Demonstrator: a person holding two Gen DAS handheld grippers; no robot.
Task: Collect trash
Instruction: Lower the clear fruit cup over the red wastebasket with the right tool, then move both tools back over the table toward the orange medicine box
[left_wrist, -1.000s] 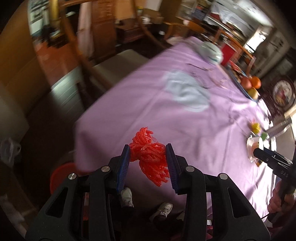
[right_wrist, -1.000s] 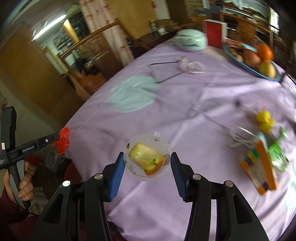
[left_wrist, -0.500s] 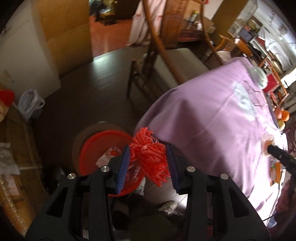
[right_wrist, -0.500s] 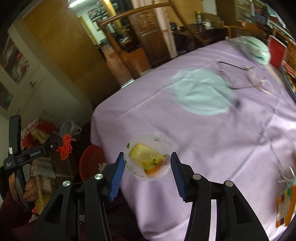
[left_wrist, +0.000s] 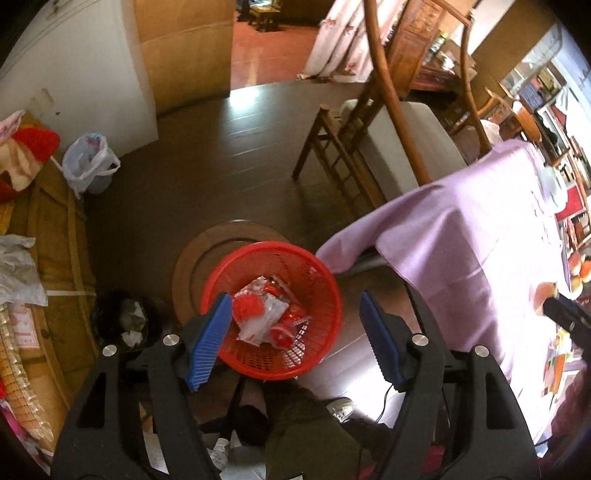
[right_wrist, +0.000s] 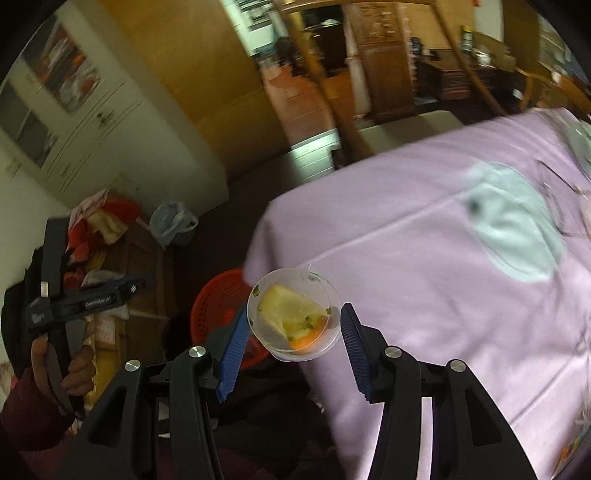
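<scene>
My left gripper (left_wrist: 294, 297) hangs over a red mesh basket (left_wrist: 317, 266) on the floor, its jaws opening with nothing between the pads. The red frilly bundle (left_wrist: 248, 305) lies in the basket among clear and red wrappers (left_wrist: 273, 317), just past the left pad. My right gripper (right_wrist: 293, 312) is shut on a clear plastic cup (right_wrist: 280, 306) that holds yellow and orange food scraps. It hovers past the corner of the purple-clothed table (right_wrist: 424, 266). The right wrist view also shows the basket (right_wrist: 218, 299) below and the left gripper (right_wrist: 125, 290) in a hand.
A wooden chair (left_wrist: 373, 122) with a pale cushion stands beside the table (left_wrist: 461, 258). A round wooden board (left_wrist: 195, 258) lies under the basket, with a black bag of waste (left_wrist: 125, 317) to its left. A white plastic bag (left_wrist: 88, 162) stands by the wall. A shoe (left_wrist: 340, 408) shows below.
My left gripper swung from the table edge to above the basket and opened; the red bundle dropped into the basket. My right gripper carried the cup leftward to the table corner.
</scene>
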